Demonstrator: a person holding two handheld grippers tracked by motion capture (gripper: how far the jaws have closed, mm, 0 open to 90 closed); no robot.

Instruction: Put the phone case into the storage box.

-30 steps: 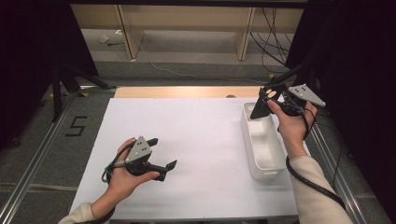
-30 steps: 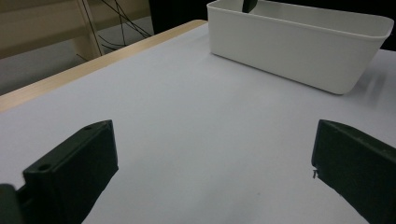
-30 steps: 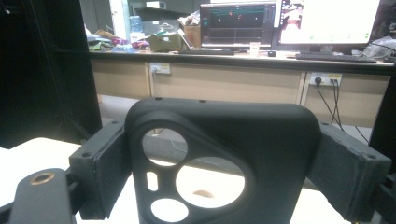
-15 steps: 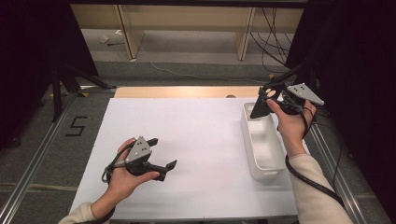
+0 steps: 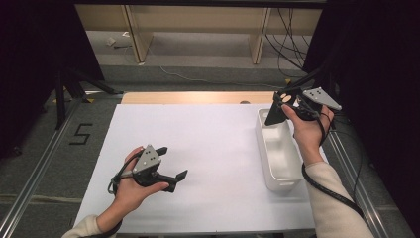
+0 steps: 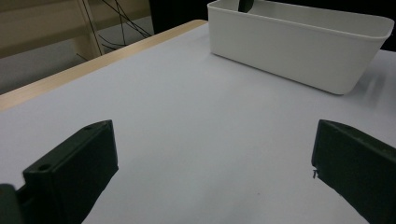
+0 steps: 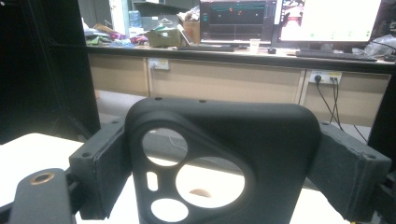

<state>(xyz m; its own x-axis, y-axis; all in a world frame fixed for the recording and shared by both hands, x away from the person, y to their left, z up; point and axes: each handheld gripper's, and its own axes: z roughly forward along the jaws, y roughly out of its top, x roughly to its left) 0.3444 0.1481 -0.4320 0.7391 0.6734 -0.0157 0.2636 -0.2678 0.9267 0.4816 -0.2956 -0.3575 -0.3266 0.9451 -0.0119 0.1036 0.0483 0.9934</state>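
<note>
**Phone case hanging over the far end of the tub**

Nearest the person, the left gripper [image 5: 171, 166] is resting low over the white table [image 5: 208, 144], its jaws standing wide apart with nothing between them; in the left gripper view they are framing bare tabletop, with the tub lying well off ahead.

Farther out on the right, the right gripper [image 5: 277, 106] is clamping a black phone case [image 7: 219, 158]. In the right gripper view the two pads are pressing on the case's side edges, the camera cut-outs are facing the lens, and the case is standing roughly upright. In the high view the case [image 5: 275, 113] is hanging over the far end of the white tub [image 5: 277, 148], its lower edge dipping toward the opening. The tub's long axis is running away from the person, so the case is sitting straight above where it would probably drop. The right hand is the one at the tub; the left is well apart from it.

On the floor to the left, a marking is reading "5" [image 5: 80, 134]. No brand is legible on the case or tub.
</note>
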